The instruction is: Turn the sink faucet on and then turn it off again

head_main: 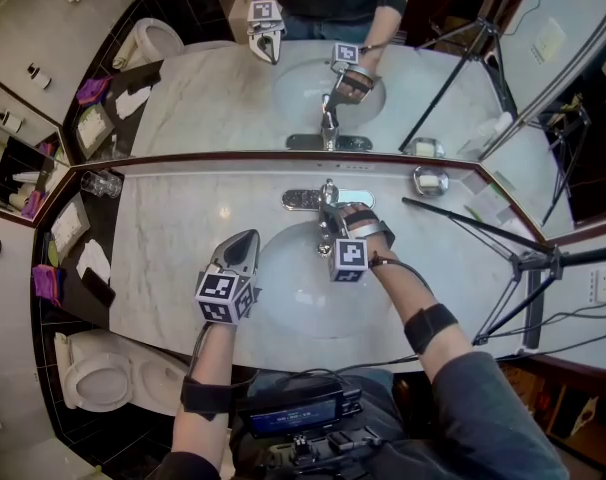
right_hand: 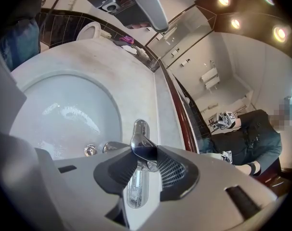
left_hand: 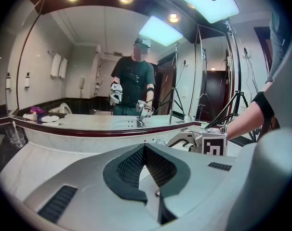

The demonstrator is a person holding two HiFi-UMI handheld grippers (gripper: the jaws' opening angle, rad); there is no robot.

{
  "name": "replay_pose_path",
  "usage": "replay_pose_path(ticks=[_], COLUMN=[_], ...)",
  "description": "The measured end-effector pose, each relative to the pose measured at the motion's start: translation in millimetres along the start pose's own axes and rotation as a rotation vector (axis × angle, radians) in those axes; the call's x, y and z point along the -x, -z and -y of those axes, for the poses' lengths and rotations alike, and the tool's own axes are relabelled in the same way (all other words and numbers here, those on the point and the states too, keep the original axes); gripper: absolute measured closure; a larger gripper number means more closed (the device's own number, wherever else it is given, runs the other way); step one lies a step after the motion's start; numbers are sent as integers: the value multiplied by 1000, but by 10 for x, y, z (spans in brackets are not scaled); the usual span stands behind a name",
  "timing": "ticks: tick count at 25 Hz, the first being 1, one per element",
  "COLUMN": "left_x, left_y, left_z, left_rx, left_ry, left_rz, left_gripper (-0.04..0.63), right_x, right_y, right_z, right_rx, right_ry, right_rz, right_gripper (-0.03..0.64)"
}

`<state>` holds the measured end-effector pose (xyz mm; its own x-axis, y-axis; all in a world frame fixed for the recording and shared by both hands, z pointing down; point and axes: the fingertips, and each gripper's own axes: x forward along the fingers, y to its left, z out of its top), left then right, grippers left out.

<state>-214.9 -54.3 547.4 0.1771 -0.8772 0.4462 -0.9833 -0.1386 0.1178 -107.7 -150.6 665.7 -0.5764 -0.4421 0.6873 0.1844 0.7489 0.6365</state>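
The right gripper [right_hand: 145, 153] has its jaws pinched on the faucet lever [right_hand: 141, 144], one dark pad against each side of the chrome. From overhead, this gripper [head_main: 330, 218] reaches across the sink [head_main: 283, 303] to the faucet [head_main: 327, 198], which stands at the back rim, hard against the mirror [head_main: 233, 98]. Under the lever, more chrome runs down between the jaws, and the drain [right_hand: 90, 150] shows just to the left in the white bowl.

The left gripper [head_main: 249, 240] has its jaws pressed together with nothing in them. It hangs over the sink's left rim, well apart from the faucet. Its own view shows its tips [left_hand: 145, 148] meeting, with the other gripper's marker cube [left_hand: 214, 144] off to the right.

Around them is a marble counter [head_main: 173, 228]. A glass [head_main: 101, 183] sits at its far left corner, a tripod [head_main: 528, 263] stands at the right, and a toilet [head_main: 98, 378] is lower left.
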Motion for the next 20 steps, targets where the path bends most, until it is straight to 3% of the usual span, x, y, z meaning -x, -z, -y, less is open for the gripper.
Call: replay_pose_path(ticks=[10, 13, 20], left_x=[83, 107, 148], left_y=[57, 36, -31], left_z=[-46, -46, -12], left_rx=[6, 1, -8], left_ry=[-19, -20, -18], left_rz=[-4, 3, 22], left_gripper=[609, 609, 609], right_x=[37, 0, 179], right_y=[-99, 0, 201], right_z=[79, 13, 95], right_rx=[-13, 6, -98], right_ry=[14, -10, 24], right_rz=[31, -8, -43], right_gripper=[483, 475, 451])
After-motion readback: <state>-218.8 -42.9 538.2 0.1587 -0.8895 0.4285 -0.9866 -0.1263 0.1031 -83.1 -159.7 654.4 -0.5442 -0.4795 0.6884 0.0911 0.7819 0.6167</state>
